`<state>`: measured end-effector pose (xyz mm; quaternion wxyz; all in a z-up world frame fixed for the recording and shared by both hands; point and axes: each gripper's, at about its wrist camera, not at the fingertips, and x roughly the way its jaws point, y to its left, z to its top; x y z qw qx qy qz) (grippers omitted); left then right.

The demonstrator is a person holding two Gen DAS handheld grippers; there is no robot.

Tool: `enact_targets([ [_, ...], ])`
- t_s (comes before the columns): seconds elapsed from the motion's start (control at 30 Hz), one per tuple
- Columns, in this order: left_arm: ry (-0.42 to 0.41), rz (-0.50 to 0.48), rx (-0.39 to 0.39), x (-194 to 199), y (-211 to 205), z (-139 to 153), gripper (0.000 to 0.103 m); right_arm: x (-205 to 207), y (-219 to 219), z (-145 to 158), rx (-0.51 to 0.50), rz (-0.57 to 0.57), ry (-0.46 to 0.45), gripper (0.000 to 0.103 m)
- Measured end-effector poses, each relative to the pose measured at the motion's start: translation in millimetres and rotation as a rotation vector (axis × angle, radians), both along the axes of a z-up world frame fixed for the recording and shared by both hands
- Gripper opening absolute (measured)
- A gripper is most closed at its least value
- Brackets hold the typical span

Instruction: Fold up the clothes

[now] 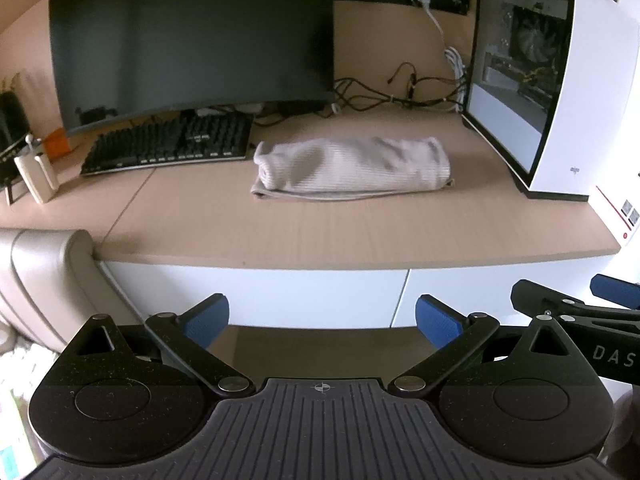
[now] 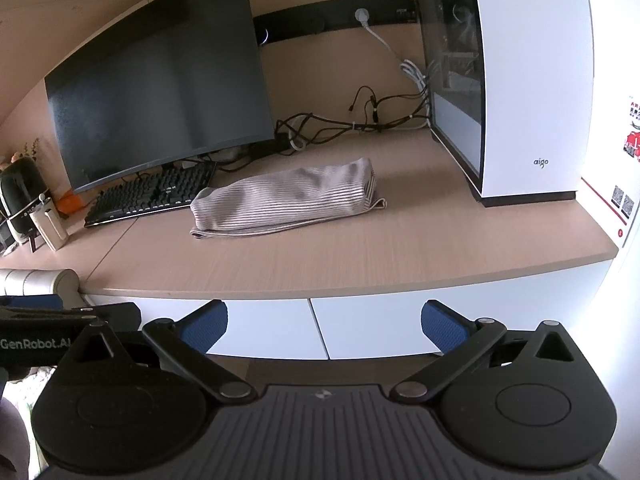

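A light grey striped garment lies folded into a long compact bundle on the wooden desk, between the keyboard and the PC case. It also shows in the right wrist view. My left gripper is open and empty, held back from the desk's front edge, below desk height. My right gripper is open and empty too, also off the desk in front of the white drawers. Neither gripper touches the garment. The right gripper shows at the right edge of the left wrist view.
A dark monitor and black keyboard stand at the back left. A white PC case stands at the right, with cables behind the garment. A padded chair back is at the left. White drawers sit under the desk.
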<state>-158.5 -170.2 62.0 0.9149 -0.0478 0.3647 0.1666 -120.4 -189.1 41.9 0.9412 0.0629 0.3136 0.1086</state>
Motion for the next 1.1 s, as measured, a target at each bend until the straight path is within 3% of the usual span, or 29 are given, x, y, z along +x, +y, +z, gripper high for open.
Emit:
enact_targets([
  [1.1,0.012,-0.002,-0.037,-2.2,12.9,-4.4,0.102,-0.5,6.7,-1.3,-0.019,0.007,0.01,0.103],
])
